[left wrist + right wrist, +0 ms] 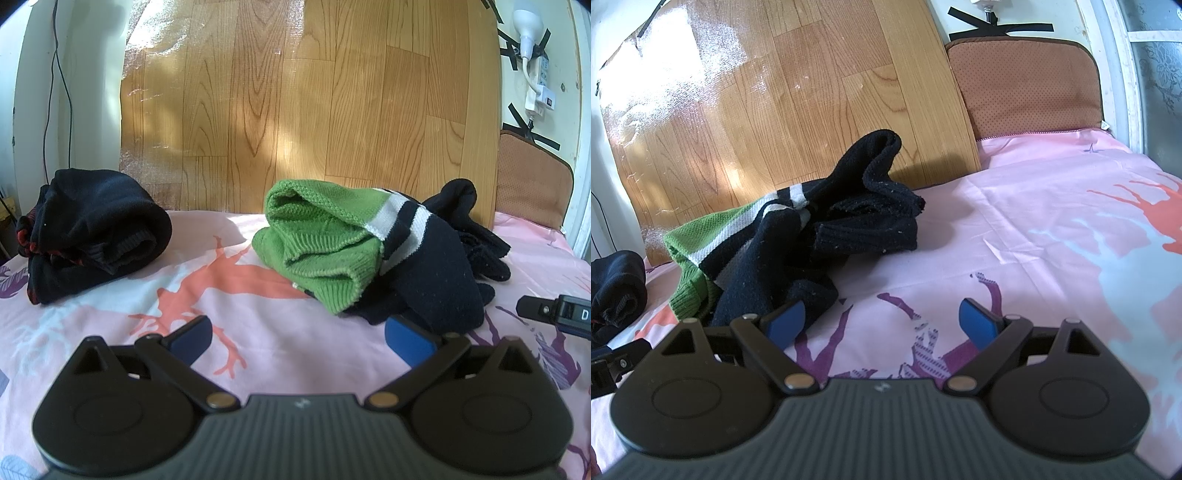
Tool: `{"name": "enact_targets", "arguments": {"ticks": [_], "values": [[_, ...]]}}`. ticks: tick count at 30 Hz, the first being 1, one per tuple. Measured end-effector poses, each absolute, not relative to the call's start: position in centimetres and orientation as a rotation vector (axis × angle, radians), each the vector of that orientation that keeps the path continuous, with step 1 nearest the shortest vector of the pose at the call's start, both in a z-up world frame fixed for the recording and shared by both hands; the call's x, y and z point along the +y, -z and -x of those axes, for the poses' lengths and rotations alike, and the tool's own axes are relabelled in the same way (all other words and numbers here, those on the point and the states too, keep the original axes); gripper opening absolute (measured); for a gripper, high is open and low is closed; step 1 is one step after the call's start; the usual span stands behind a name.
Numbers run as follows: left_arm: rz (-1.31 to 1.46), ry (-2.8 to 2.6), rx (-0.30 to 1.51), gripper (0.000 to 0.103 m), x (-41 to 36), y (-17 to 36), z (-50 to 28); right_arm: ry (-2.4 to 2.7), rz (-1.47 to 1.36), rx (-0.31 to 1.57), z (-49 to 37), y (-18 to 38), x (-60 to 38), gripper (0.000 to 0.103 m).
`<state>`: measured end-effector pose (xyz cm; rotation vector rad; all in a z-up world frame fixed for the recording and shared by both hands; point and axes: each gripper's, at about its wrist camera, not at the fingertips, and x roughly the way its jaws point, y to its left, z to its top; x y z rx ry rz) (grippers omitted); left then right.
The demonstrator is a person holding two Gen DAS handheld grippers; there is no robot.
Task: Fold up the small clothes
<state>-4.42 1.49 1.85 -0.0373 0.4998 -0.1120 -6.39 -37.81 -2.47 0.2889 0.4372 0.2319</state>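
- Left tool [297, 338]: low over the pink patterned bedsheet [110, 350], tipped slightly downward, blue pads spread wide with only sheet between them; nothing gripped.
- Far left on the bed: rolled black garment with red trim [92, 232], well apart from the left tool, beyond its left finger [192, 334].
- Ahead and slightly right of the left tool: crumpled green and navy sweater [321, 240] with white stripes, its navy sleeve [436, 280] lying just beyond the right pad, seemingly short of touching it.
- Behind the sweater: second dark knit piece [476, 236], partly bunched against the wooden-pattern board [295, 103] standing at the head of the bed.
- Right tool [882, 323]: also low, angled slightly down, pads wide apart over bare sheet; empty.
- From the right wrist view: sweater [753, 258] to the left and ahead, its navy edge right by the left pad [785, 323]; contact cannot be told.
- Brown cushion [1023, 85] upright at the far right, beside the board.
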Motion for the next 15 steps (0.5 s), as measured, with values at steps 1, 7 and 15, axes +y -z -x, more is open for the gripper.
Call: {"name": "enact_targets", "arguments": {"ticks": [1,7,15], "values": [[0.037,0.112,0.5,0.103,1.49,-1.85,4.43,-0.232,-0.289,0.437,6.39,2.47,-37.81,0.092],[0.039,0.11,0.499,0.103,1.51,-1.85,4.43,-0.232,-0.289,0.437,6.39,2.47,-37.81,0.092],[0.081,0.087,0.496,0.103,2.38,-2.23,4.07,-0.241,-0.289,0.426,6.55,2.44,-37.9,0.076]]}}
